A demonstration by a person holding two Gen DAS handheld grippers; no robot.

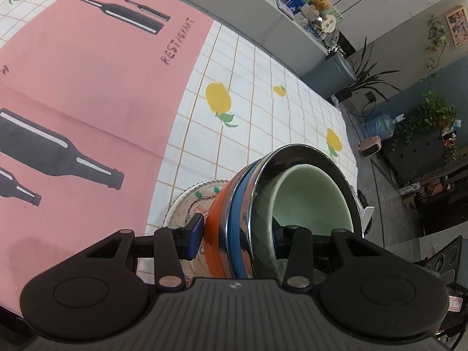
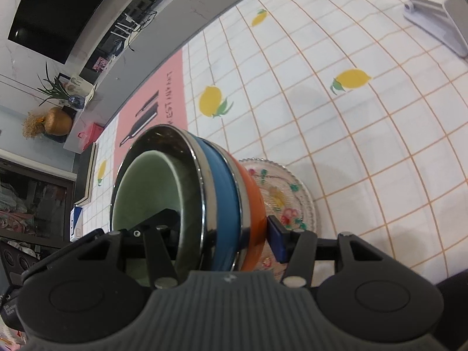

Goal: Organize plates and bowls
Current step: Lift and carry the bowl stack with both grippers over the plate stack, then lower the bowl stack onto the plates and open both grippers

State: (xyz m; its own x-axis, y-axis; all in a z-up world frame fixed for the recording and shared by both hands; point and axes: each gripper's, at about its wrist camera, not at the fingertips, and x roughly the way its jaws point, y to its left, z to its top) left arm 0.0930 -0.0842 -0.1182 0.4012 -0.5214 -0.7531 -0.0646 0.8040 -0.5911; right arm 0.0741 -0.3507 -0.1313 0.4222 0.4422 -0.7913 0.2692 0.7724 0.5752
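Observation:
A nested stack of bowls fills both wrist views: a pale green bowl (image 1: 310, 199) (image 2: 146, 187) inside a steel bowl (image 1: 263, 175) (image 2: 193, 175), then a blue bowl (image 1: 237, 204) (image 2: 225, 193) and an orange bowl (image 1: 215, 222) (image 2: 254, 204). A patterned glass plate (image 1: 187, 204) (image 2: 289, 193) lies against the orange bowl's underside. My left gripper (image 1: 237, 234) is shut on the stack's wall, one finger inside the green bowl and its blue pad outside the orange bowl. My right gripper (image 2: 219, 231) grips the opposite side the same way.
A white grid tablecloth with lemons (image 1: 263, 93) (image 2: 321, 117) covers the table, with a pink bottle-print mat (image 1: 87, 73) (image 2: 178, 87) on it. A white folding stand (image 2: 433, 20) lies on the cloth farther off. The table edge and floor (image 1: 380, 175) run just beyond the stack.

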